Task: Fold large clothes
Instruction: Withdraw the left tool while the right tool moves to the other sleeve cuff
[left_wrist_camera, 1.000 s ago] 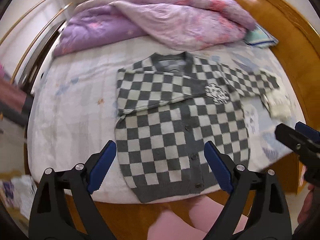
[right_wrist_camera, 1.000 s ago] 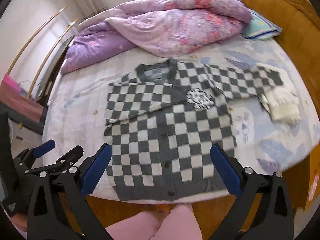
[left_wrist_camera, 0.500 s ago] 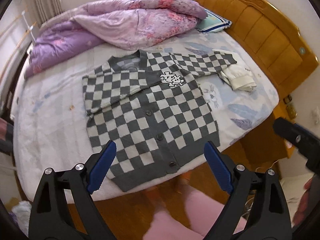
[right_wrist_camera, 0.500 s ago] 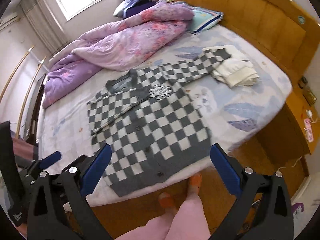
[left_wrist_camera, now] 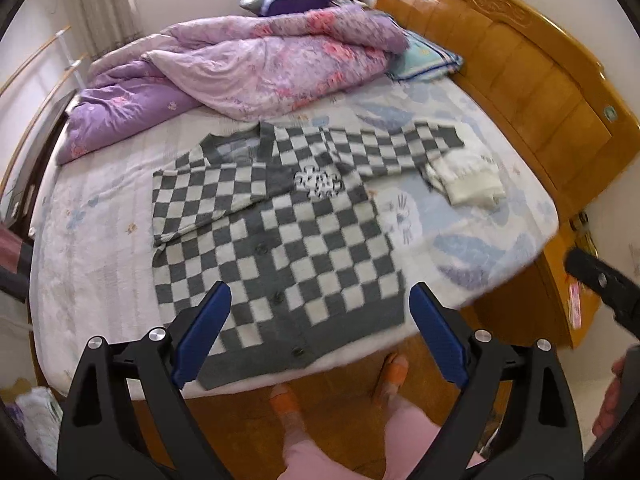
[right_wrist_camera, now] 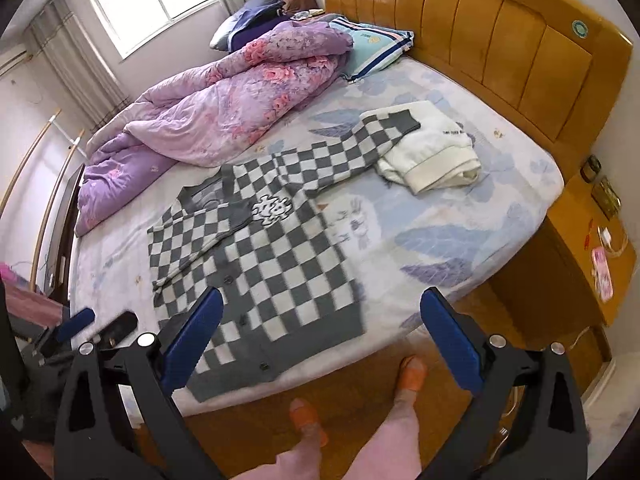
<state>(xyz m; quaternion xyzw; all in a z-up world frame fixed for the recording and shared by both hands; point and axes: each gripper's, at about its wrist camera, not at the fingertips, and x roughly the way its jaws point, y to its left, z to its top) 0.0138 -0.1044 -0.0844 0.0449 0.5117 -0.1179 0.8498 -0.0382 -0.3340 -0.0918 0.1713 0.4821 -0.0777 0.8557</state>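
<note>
Both grippers wide open above the bed's edge, holding nothing

The left gripper and right gripper hang with jaws spread wide, touching nothing. The checkered cardigan lies flat on the bed, one sleeve folded across its chest, the other sleeve stretched onto a folded white garment.

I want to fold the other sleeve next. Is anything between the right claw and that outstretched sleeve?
Nothing visible blocks the right claw, which hangs open above the cardigan's hem. The outstretched sleeve lies flat, but its cuff rests on the folded white garment beside the headboard.
</note>
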